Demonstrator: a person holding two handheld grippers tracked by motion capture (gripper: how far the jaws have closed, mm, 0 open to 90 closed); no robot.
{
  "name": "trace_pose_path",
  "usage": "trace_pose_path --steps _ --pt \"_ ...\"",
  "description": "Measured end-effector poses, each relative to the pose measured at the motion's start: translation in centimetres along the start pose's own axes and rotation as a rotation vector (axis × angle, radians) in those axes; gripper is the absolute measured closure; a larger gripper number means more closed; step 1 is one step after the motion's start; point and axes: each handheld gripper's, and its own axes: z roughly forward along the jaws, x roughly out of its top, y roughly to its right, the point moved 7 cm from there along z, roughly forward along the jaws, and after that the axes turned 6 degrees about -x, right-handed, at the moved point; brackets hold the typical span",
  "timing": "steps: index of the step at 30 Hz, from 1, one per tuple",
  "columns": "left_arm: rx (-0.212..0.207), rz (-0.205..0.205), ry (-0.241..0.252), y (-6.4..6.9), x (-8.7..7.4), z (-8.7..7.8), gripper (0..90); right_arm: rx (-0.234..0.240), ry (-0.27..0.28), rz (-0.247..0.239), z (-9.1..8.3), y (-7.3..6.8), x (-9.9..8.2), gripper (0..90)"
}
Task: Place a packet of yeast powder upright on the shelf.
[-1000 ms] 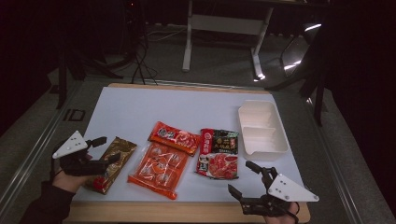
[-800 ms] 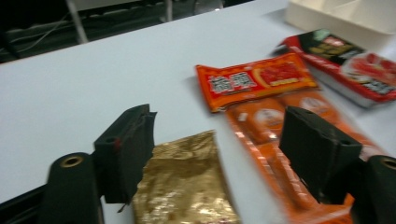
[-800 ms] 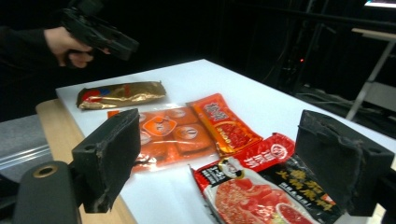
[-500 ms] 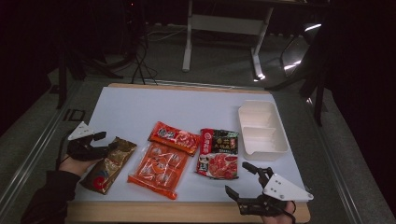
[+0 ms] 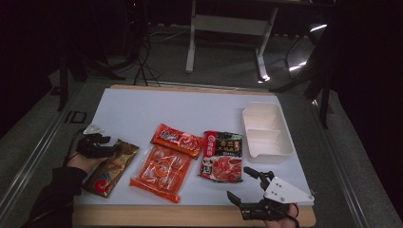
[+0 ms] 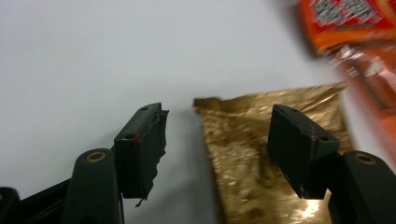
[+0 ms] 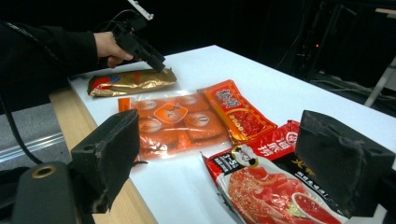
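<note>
Gold packet (image 5: 110,167), one, lies between the closing left tool's (image 5: 115,149) spread jaws; right tool (image 5: 247,186) gapes.

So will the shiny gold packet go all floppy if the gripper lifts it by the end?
Probably. The gold packet looks like thin crinkled foil lying flat on the table, so it likely sags. It seems light for its size. The glossy foil may slip between the left gripper jaws, which straddle one corner.

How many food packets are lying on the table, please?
4: gold packet at the left gripper, clear orange packet, red packet behind it, red-black packet beside the tray.
</note>
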Motion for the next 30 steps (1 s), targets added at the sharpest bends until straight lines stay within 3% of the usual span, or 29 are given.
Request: trace_pose_path --steps 5,8,12,15,17,19,22,26,30 --pt "-0.04 -0.042 -0.038 -0.2 -0.7 0.8 36.4 -0.001 -0.003 -0.008 0.1 0.0 0.0 13.9" --pt "-0.045 -0.017 -0.051 0.4 -0.6 1.2 40.0 -0.002 -0.005 -0.007 0.1 0.0 -0.1 13.9" --pt "-0.03 0.046 -0.111 1.6 -0.1 1.7 47.2 -0.004 -0.006 -0.009 0.1 0.1 -0.1 14.0" --pt "-0.031 0.055 -0.152 1.8 0.1 1.8 50.7 0.0 -0.009 -0.009 0.2 0.1 -0.1 14.0" --pt "-0.02 0.074 -0.161 2.0 0.2 1.8 65.4 0.004 -0.012 -0.014 0.2 0.0 -0.2 14.1" --pt "0.03 0.111 -0.171 2.0 0.2 1.8 79.6 0.009 -0.014 -0.017 0.2 -0.1 -0.2 14.1" --pt "0.055 0.12 -0.17 2.1 0.1 1.8 88.6 0.012 -0.015 -0.018 0.2 -0.1 -0.2 14.1" --pt "0.062 0.09 -0.157 2.1 0.2 1.6 90.0 0.012 -0.012 -0.01 0.1 0.0 -0.1 14.1" --pt "0.035 0.043 -0.088 1.9 0.5 0.7 90.0 0.009 -0.009 -0.007 0.0 0.0 -0.1 14.1"
